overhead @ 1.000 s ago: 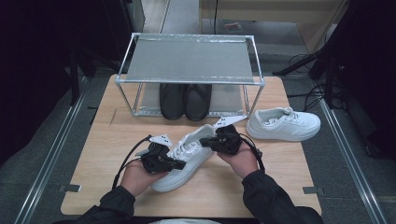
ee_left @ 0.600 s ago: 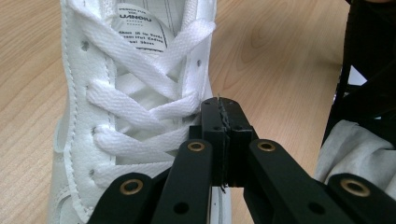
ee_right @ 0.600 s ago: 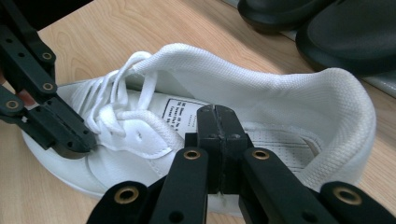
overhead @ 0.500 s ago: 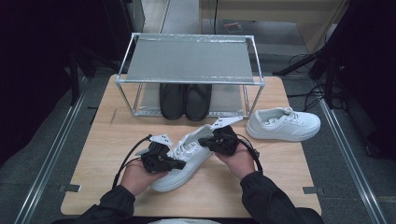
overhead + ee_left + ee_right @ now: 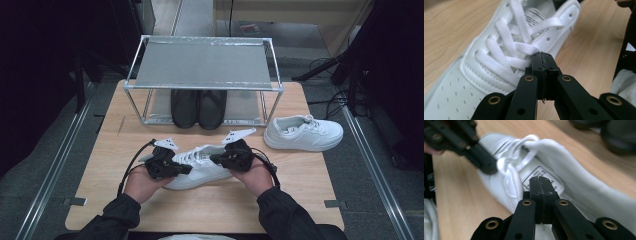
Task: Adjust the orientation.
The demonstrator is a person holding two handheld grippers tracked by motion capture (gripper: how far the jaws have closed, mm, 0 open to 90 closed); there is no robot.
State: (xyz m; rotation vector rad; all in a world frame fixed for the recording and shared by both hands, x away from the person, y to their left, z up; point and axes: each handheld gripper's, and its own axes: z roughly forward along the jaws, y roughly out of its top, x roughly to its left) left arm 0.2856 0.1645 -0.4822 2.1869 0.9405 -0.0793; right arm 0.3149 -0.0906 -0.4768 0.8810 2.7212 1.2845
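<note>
- A white sneaker point(image 5: 197, 167) is seen lying on the wooden tabletop point(image 5: 310, 200) in the high view, near the front edge, toe toward 8 o'clock and heel toward 2 o'clock.
- The left claw point(image 5: 186, 169) is held at the laces over the front half of that sneaker; in the left gripper view its jaws are pressed flat together at a crossing of the white lace point(image 5: 522, 48), and whether lace is pinched between them cannot be told.
- The right claw point(image 5: 214, 159) is held at the sneaker's opening, at 3 o'clock from the left claw; in the right gripper view its jaws are closed against each other just in front of the printed tongue label point(image 5: 554, 181), with a lace strand running down beside them at the left.
- A second white sneaker point(image 5: 303, 133) is seen at 2 o'clock from the held one, well apart from it, toe pointing to 3 o'clock.
- A metal shoe rack point(image 5: 202, 62) stands at 12 o'clock on the tabletop.
- 2 black shoes point(image 5: 198, 108) are set side by side on the rack's lower level, toes toward the person.
</note>
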